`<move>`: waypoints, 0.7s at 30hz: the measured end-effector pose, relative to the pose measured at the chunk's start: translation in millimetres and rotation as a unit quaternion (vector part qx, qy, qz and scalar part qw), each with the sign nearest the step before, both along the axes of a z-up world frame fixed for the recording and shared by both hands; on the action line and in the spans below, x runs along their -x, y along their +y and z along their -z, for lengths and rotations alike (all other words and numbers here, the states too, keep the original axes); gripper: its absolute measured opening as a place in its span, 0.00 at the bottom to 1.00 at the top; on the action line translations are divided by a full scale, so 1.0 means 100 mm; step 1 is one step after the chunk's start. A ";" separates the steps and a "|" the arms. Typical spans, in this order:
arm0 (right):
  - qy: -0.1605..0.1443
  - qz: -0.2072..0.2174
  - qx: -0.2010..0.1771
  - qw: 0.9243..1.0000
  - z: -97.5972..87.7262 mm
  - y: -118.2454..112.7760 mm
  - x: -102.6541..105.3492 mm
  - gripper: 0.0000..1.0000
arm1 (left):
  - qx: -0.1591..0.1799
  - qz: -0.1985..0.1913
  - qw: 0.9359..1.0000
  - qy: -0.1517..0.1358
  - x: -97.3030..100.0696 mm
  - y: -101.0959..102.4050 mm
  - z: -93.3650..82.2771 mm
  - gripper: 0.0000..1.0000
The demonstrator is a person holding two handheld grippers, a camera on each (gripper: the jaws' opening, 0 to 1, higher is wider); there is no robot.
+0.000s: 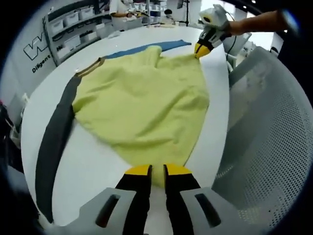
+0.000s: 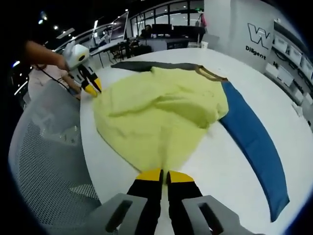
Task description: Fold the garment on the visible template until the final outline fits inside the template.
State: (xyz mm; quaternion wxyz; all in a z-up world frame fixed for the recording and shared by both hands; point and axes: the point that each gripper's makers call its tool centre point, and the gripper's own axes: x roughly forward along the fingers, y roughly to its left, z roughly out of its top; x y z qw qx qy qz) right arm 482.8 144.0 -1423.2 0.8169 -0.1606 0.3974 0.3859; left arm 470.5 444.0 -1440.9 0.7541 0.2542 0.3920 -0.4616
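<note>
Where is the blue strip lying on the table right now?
In the right gripper view, the blue strip lies flat on the white table, right of the yellow garment, running from its collar toward the near edge.

White round table (image 1: 93,161) across the middle. Perforated grey mesh chair back (image 1: 264,147) at right of the left gripper view, at lower left (image 2: 49,166) of the right gripper view. Shelving with white bins (image 1: 73,24) upper left, beside a white wall with dark lettering (image 2: 257,39). Ceiling spotlights (image 2: 44,17) upper left; dark-framed windows (image 2: 171,10) top centre.
</note>
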 end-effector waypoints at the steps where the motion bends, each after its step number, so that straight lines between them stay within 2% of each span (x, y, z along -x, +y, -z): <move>1: 0.002 0.001 -0.001 1.000 0.00 0.00 0.01 0.00 | -0.011 0.005 1.000 -0.002 0.00 0.03 0.03 0.15; 2: 0.003 0.002 -0.002 1.000 -0.01 0.00 0.02 0.00 | -0.024 0.015 1.000 -0.005 0.02 0.05 0.06 0.17; 3: 0.005 0.003 -0.002 1.000 -0.01 0.00 0.03 0.00 | -0.025 0.036 0.999 -0.013 0.03 0.04 0.05 0.16; 4: 0.005 0.003 -0.002 1.000 -0.01 -0.01 0.03 0.00 | -0.018 0.040 0.999 -0.016 0.04 0.01 0.03 0.15; 7: 0.010 0.006 -0.004 1.000 -0.02 0.00 0.06 0.00 | -0.012 0.025 1.000 -0.003 0.05 0.01 0.04 0.11; 9: 0.015 0.008 -0.005 1.000 -0.02 0.00 0.09 0.00 | -0.011 0.028 1.000 -0.005 0.05 0.01 0.04 0.10; 12: 0.022 0.010 -0.009 1.000 -0.02 0.01 0.14 0.00 | -0.019 0.030 0.999 -0.009 0.05 0.02 0.04 0.03; 21: 0.041 0.012 -0.010 0.999 0.02 -0.01 0.28 0.00 | -0.013 0.017 1.000 0.012 0.08 0.10 0.00 0.01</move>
